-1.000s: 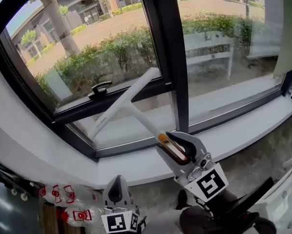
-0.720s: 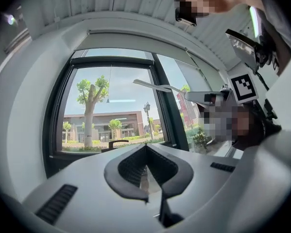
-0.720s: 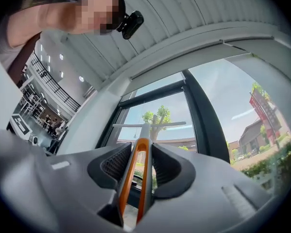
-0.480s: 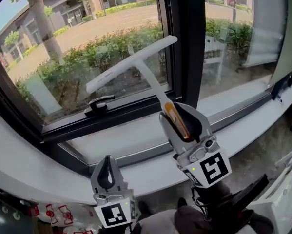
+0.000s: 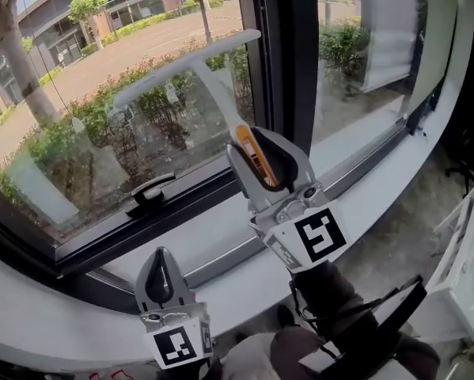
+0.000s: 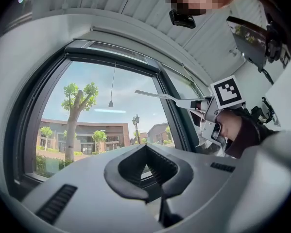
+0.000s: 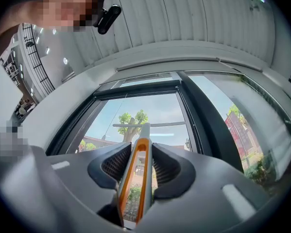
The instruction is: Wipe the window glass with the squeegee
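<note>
The squeegee has a white T-shaped blade (image 5: 185, 63) and an orange-and-grey handle (image 5: 252, 158). My right gripper (image 5: 262, 163) is shut on that handle and holds the blade high against the window glass (image 5: 78, 145), tilted up to the right. In the right gripper view the handle (image 7: 137, 176) runs between the two pads and the blade (image 7: 150, 124) crosses the pane ahead. My left gripper (image 5: 161, 269) hangs low by the sill, shut and holding nothing. In the left gripper view, beyond the left gripper (image 6: 146, 171), the blade (image 6: 157, 96) and the right gripper's marker cube (image 6: 228, 92) show.
A dark vertical window post (image 5: 280, 62) stands just right of the blade. A black latch handle (image 5: 149, 190) sits on the lower frame rail. The white sill (image 5: 221, 240) runs below. A pale blind (image 5: 391, 22) hangs at the upper right, and white furniture (image 5: 468, 275) stands at the right.
The right gripper has lifted the squeegee from the lower pane up onto the upper glass, and the blade now sits higher and further left. The left gripper stays low.
</note>
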`<state>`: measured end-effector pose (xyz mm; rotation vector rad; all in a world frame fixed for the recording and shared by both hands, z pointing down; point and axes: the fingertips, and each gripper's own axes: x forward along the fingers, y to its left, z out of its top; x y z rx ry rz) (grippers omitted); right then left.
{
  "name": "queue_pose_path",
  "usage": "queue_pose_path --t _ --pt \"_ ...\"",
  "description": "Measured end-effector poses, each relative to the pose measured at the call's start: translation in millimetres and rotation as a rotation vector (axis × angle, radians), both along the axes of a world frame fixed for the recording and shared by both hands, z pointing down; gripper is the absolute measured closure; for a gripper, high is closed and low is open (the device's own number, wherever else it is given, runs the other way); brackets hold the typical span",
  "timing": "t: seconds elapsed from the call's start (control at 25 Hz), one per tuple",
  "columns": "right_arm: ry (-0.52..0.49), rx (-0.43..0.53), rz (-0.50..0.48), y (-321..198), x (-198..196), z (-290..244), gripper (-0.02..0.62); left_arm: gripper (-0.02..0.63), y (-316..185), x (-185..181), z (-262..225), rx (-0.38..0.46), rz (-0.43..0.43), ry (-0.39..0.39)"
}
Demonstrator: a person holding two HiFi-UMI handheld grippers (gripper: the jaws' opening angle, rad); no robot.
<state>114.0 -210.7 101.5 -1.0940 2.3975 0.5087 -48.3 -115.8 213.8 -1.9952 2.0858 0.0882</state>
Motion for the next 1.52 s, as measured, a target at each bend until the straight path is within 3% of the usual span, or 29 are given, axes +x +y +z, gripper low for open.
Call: queue_pose_path --t 0.56,1.52 --pt "-0.029 0.016 -0.001 -72.0 4.4 -24.1 0.463 0.606 -52.1 17.9 8.2 -0.01 0.012 -0.002" --pt "-0.054 0.028 0.055 -138.6 -21.9 -27.2 0.463 0.606 -79.0 -13.8 14.2 -0.027 -0.036 -0.005"
